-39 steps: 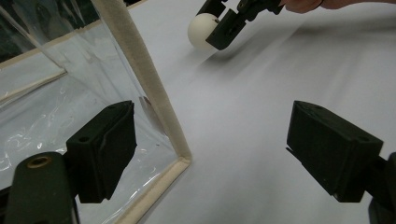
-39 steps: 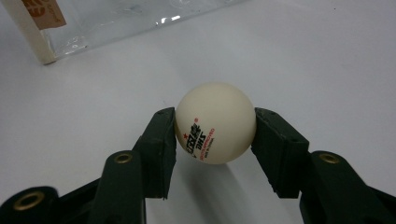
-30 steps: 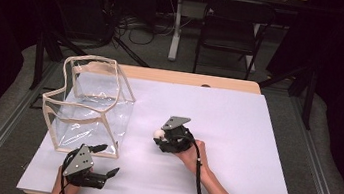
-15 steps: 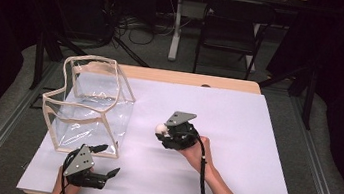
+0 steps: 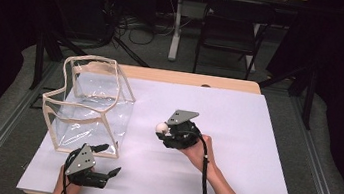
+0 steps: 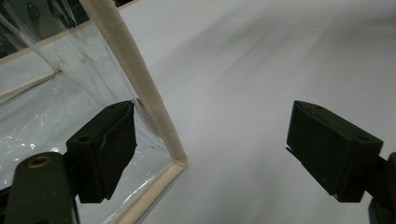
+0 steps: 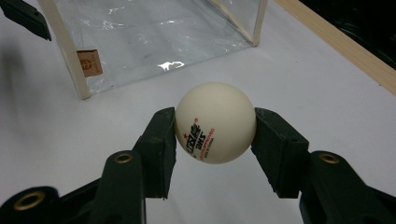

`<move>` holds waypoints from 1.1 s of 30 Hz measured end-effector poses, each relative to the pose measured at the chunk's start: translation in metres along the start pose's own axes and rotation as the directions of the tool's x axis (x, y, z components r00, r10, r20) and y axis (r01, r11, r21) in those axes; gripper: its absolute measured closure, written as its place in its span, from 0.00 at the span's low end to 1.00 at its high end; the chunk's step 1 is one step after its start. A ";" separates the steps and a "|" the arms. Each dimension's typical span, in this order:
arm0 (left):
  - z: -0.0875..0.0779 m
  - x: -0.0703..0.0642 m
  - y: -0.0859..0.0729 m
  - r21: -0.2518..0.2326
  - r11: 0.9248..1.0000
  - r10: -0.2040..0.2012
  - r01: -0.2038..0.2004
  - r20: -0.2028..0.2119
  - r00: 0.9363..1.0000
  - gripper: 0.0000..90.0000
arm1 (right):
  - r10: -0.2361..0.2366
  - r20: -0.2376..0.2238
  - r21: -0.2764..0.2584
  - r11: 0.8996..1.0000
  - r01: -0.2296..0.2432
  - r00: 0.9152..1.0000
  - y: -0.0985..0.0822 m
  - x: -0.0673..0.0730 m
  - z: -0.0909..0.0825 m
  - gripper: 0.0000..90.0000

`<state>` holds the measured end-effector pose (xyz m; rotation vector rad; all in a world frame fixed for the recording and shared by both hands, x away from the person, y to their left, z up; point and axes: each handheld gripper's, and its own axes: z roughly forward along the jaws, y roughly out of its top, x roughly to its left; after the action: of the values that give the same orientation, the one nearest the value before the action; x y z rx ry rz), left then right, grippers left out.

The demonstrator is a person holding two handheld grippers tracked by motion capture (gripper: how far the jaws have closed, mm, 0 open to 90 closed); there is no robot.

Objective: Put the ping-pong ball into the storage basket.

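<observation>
Covering the wooden bench (image 5: 222,83) is a white sheet (image 5: 253,153), with dark floor, cables and a black chair (image 5: 228,34) beyond. The right gripper (image 5: 163,131), mid-bench, has its fingers pressed on a white printed table-tennis ball (image 7: 215,122). The left gripper (image 5: 110,162), near left, has its fingers spread wide beside a clear plastic bag with cream trim (image 5: 88,109).

Beyond my white table (image 5: 255,138), a dark folding chair (image 5: 229,31) stands on the floor. Left of that chair, I see a white desk leg (image 5: 176,27) and tangled cables (image 5: 134,24).
</observation>
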<state>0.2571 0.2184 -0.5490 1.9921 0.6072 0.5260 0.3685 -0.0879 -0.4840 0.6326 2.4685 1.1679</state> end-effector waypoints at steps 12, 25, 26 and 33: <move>0.003 0.000 0.000 0.012 1.000 -0.003 0.003 -0.010 1.000 0.18 | 0.018 0.000 -0.011 1.000 -0.018 1.000 0.003 -0.005 -0.008 0.56; 0.002 0.000 -0.001 0.011 1.000 -0.005 0.005 -0.007 1.000 0.18 | 0.028 -0.018 -0.014 1.000 -0.028 0.999 0.017 -0.013 -0.012 0.56; 0.002 0.000 -0.001 0.011 1.000 -0.004 0.004 -0.007 1.000 0.18 | 0.035 -0.029 -0.017 0.999 -0.036 0.999 0.018 -0.014 -0.012 0.56; 0.003 0.002 -0.001 0.010 1.000 -0.003 0.003 -0.011 1.000 0.18 | 0.032 -0.044 -0.031 0.999 -0.034 0.999 0.030 -0.014 -0.017 0.56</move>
<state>0.2598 0.2178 -0.5508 1.9992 0.6207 0.5336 0.3799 -0.0891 -0.4481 0.6482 2.4795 1.2430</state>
